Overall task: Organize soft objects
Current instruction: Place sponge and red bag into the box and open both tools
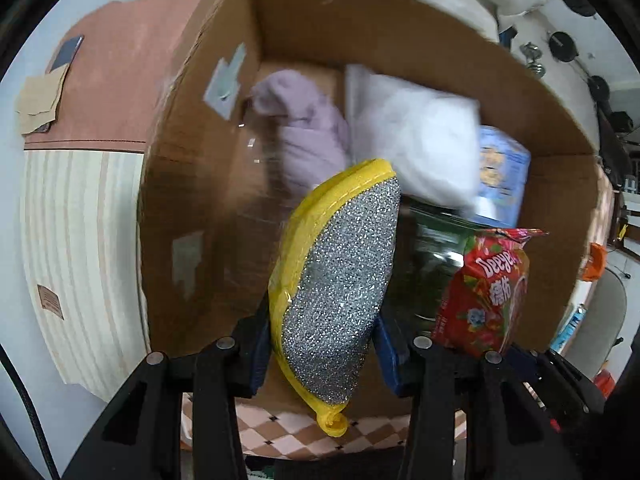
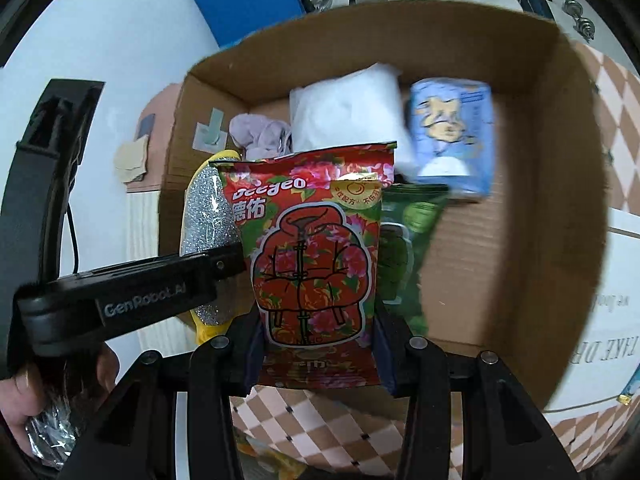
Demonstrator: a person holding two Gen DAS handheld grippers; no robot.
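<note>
The open cardboard box (image 2: 520, 240) holds a white pillow (image 2: 348, 112), a lilac cloth (image 2: 260, 136), a blue tissue pack (image 2: 452, 136) and a green packet (image 2: 404, 240). Above its near edge, the right gripper (image 2: 318, 344) clamps a red wipes pack (image 2: 316, 256); the left gripper (image 1: 320, 344) clamps a yellow-edged silver scouring pad (image 1: 340, 280).

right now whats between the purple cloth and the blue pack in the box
The white pillow-like bag lies between the purple cloth and the blue pack, clearest in the right wrist view.

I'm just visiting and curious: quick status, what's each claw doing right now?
Left gripper shut on silver-and-yellow sponge. Right gripper shut on red floral pack. Both over cardboard box; green pouch directly below.
</note>
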